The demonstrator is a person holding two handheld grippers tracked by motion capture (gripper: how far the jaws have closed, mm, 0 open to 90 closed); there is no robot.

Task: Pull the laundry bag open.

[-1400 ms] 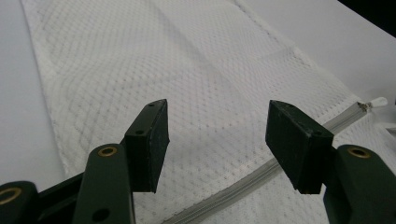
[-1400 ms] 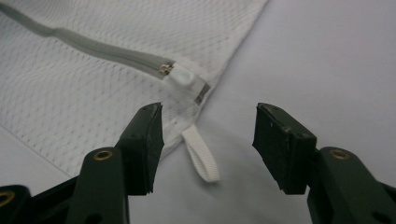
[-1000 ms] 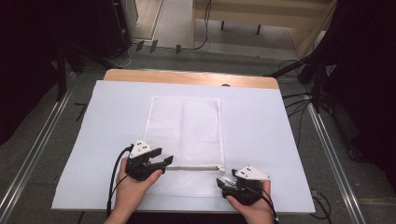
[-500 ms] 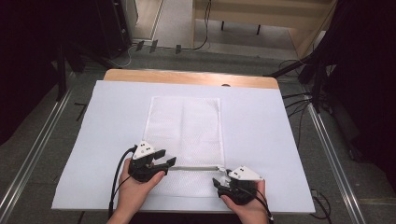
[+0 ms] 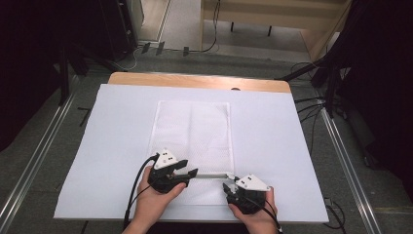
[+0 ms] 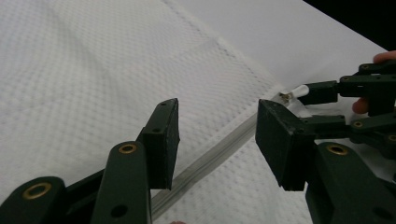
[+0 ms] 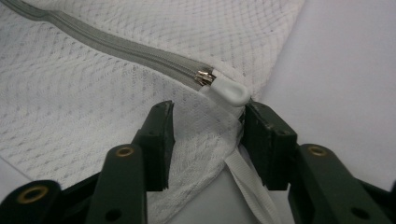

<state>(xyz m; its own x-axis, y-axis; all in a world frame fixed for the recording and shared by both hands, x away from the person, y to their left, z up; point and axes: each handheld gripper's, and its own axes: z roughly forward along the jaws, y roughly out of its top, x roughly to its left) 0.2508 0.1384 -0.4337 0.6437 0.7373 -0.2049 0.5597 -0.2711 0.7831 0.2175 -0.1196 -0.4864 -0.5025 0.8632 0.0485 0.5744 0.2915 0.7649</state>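
High view: a white mesh bag (image 5: 195,141) lies flat on the white sheet (image 5: 112,146) that covers the bench, its long side running from the middle of the bench toward the near edge. A grey zipper (image 5: 210,175) crosses the bag near its near end. In the right gripper view the zipper (image 7: 116,46) ends at a metal slider (image 7: 204,77) with a white pull tab (image 7: 229,91), by the bag's corner, and a white strap (image 7: 247,186) trails from that corner.

Left tongs (image 5: 191,173) sit at the zipper's left end, held in the left hand (image 5: 153,200); in the left gripper view they (image 6: 217,135) stand wide, one jaw on each side of the zipper (image 6: 210,158), holding nothing. Right tongs (image 5: 229,187), in the right hand (image 5: 255,209), are at the zipper's right end; in the right gripper view they (image 7: 205,140) are open across the mesh corner just below the pull tab, not closed on it.
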